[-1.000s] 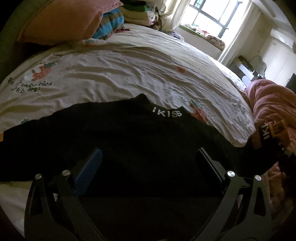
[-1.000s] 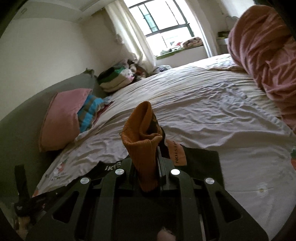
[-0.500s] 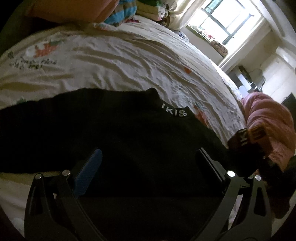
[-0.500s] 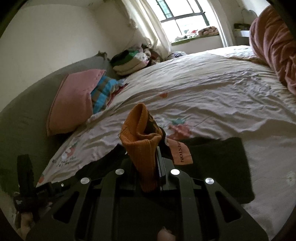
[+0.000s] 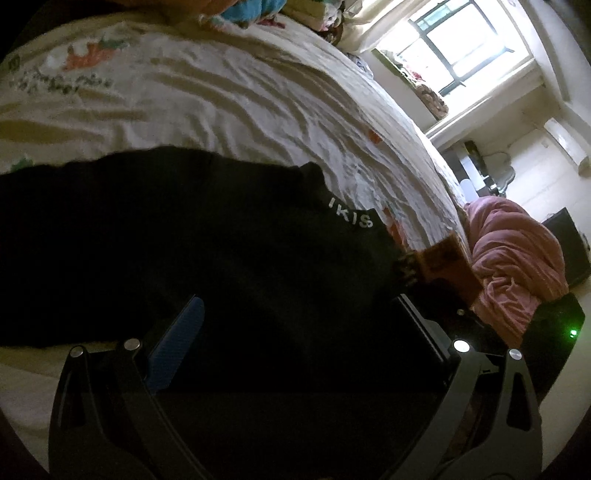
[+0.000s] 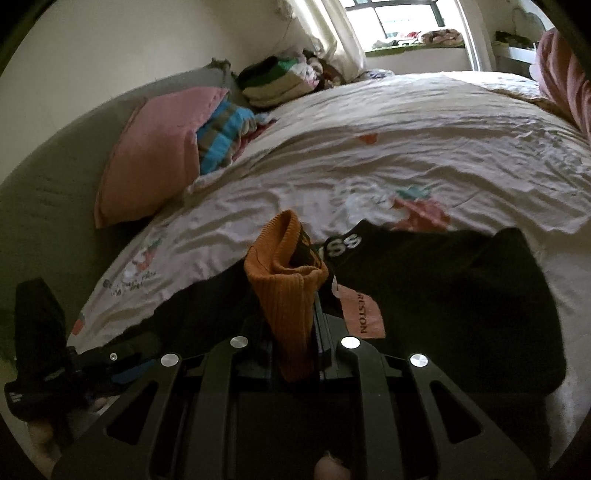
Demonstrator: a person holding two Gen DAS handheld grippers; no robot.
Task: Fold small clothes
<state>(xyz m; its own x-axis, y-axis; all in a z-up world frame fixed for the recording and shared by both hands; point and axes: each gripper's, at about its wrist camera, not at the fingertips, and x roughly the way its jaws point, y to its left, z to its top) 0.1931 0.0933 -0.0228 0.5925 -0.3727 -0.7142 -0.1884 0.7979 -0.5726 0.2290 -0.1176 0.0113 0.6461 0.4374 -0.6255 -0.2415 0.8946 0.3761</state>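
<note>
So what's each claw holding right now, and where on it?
Right claw pinches the black garment by its orange ribbed cuff. Left claw is open, holding nothing.

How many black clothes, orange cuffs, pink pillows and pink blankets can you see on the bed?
Black garment: 1
Orange cuff: 1
Pink pillow: 1
Pink blanket: 1
Total: 4

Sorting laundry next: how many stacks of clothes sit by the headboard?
2: a blue-striped stack beside the pink pillow, and a green-and-cream stack nearer the window. More may hide behind them.
</note>
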